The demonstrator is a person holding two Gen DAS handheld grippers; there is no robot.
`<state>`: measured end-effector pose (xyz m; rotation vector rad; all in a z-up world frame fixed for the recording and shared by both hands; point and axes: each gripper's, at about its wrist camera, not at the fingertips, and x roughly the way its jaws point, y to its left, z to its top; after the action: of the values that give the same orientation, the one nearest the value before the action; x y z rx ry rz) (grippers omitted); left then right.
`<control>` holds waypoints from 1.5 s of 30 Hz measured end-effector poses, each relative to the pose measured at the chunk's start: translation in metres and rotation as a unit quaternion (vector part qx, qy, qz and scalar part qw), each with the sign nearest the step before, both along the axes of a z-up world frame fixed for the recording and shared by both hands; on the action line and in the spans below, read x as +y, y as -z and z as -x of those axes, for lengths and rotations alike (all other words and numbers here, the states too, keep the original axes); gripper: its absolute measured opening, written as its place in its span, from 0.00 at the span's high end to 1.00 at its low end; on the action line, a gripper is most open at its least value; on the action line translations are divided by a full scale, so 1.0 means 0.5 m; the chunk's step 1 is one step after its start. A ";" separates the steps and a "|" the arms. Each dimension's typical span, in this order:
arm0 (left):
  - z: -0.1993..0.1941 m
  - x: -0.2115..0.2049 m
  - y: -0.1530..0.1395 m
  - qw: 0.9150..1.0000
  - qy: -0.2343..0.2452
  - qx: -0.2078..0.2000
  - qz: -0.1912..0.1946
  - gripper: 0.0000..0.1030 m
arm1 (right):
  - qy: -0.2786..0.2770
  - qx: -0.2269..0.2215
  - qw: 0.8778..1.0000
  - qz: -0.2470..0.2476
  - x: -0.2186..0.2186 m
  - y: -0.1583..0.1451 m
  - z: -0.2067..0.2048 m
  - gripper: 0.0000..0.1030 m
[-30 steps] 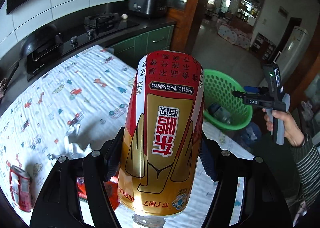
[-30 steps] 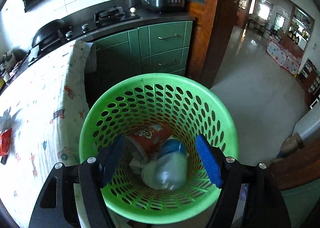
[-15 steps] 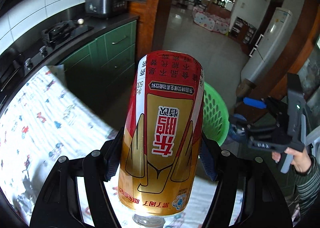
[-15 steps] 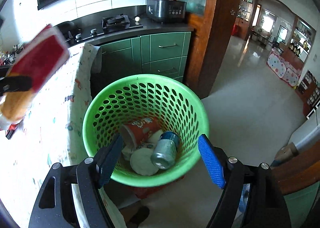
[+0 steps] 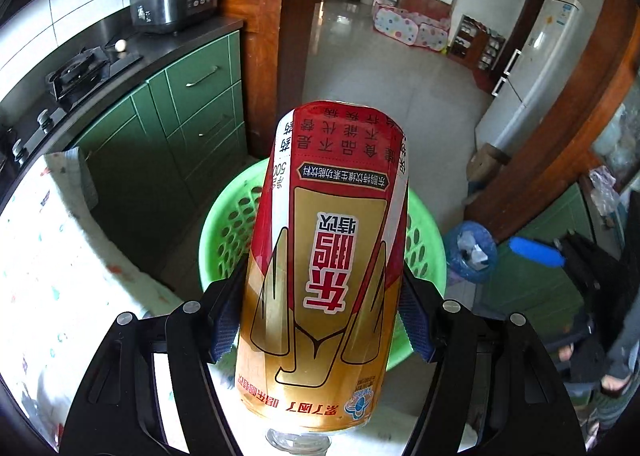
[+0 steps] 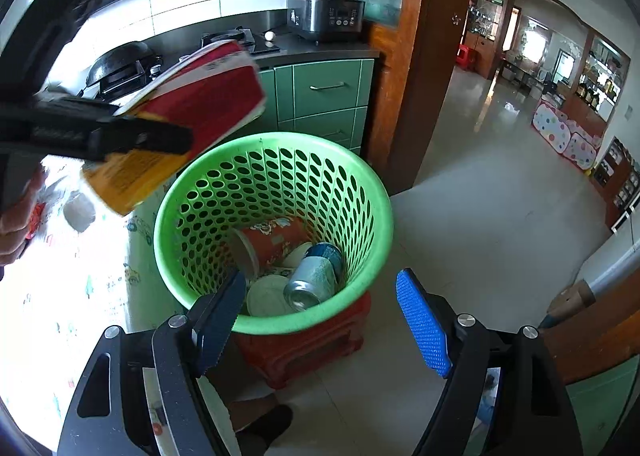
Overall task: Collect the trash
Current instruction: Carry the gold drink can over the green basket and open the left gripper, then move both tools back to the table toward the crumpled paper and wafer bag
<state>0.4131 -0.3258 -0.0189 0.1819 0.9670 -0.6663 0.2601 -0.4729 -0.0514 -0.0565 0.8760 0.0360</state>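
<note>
A red and gold drink bottle (image 5: pixel 328 256) sits upside down between the pads of my left gripper (image 5: pixel 322 320), which is shut on it, cap end toward the camera. Behind and below it stands the green perforated basket (image 5: pixel 224 215). In the right wrist view the bottle (image 6: pixel 180 123) hangs tilted over the left rim of the basket (image 6: pixel 360 183), carried by the left gripper (image 6: pixel 120 135). My right gripper (image 6: pixel 320 320) stands open and empty at the basket's near side. A paper cup (image 6: pixel 272 240), a can (image 6: pixel 316 276) and a white lid (image 6: pixel 268 296) lie inside.
The basket rests on a red stool (image 6: pixel 304 348) beside a table with a patterned cloth (image 6: pixel 80 296). Green cabinets (image 6: pixel 328 91), a stove and a rice cooker (image 6: pixel 320 11) line the back. A blue-lined bin (image 5: pixel 472 252) stands on the tiled floor by a wooden door frame.
The left gripper has carried the bottle from over the table to above the basket. The right gripper has drawn back from the basket, its jaws a little wider.
</note>
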 end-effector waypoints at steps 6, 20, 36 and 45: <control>-0.013 -0.049 0.023 1.000 -0.005 0.002 0.007 0.34 | 0.000 0.011 1.000 -0.005 -0.005 0.020 0.011 0.27; 0.072 0.072 -0.032 0.999 -0.035 -0.031 0.021 0.26 | -0.011 0.013 1.000 -0.015 0.034 0.014 0.055 0.27; 0.221 0.464 -0.074 0.986 -0.151 -0.072 0.006 0.26 | -0.132 -0.009 0.991 -0.007 0.323 -0.047 0.097 0.24; 0.192 0.699 -0.032 0.965 -0.257 -0.052 -0.023 0.12 | -0.180 -0.012 0.984 -0.007 0.460 -0.067 0.082 0.23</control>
<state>0.3172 0.0238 -0.0029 0.0015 0.8809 -0.1544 0.2193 -0.2428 -0.0181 -0.2016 0.8322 0.3785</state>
